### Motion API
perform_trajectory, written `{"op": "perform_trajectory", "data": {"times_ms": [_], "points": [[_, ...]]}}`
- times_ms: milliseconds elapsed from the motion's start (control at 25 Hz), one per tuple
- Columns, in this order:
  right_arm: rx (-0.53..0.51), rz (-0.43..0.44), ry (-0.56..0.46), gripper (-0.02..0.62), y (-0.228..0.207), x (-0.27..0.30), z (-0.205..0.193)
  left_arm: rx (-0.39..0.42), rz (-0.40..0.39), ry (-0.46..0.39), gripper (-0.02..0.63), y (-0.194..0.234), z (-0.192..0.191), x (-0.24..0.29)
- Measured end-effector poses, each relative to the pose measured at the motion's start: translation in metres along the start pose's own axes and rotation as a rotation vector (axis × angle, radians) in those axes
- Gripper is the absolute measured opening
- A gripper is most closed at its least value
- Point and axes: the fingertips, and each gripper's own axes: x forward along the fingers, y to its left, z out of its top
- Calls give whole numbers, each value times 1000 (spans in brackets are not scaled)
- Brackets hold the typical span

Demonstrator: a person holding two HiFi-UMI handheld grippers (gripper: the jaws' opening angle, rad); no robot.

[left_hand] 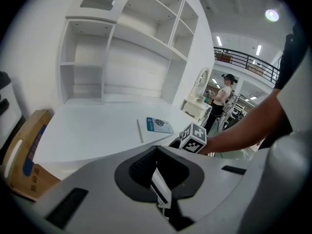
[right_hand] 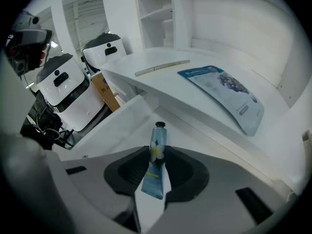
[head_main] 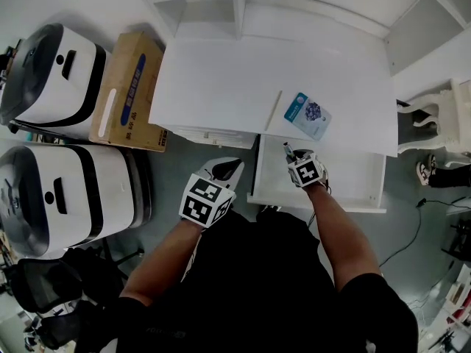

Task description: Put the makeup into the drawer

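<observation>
Item: one blue makeup tube with a flower print, cap pointing away, pinched at mid-length between the jaws of the right gripper and hanging over the open white drawer. The right forearm reaches forward with the gripper tipped steeply down into the drawer. The left gripper, jaws pressed together on nothing, is held low just left of the drawer, below the front edge of the desk.

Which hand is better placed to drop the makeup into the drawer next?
Right: the right gripper is shut on the tube over the open drawer; the left gripper is empty, outside it.
</observation>
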Motion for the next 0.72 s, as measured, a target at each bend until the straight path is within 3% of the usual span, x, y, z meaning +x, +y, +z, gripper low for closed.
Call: {"op": "perform_trajectory", "data": {"times_ms": [720], "points": [[-9,46,55,117,-4,51,-6,-98,132,9,6,16,-15,-14]]}}
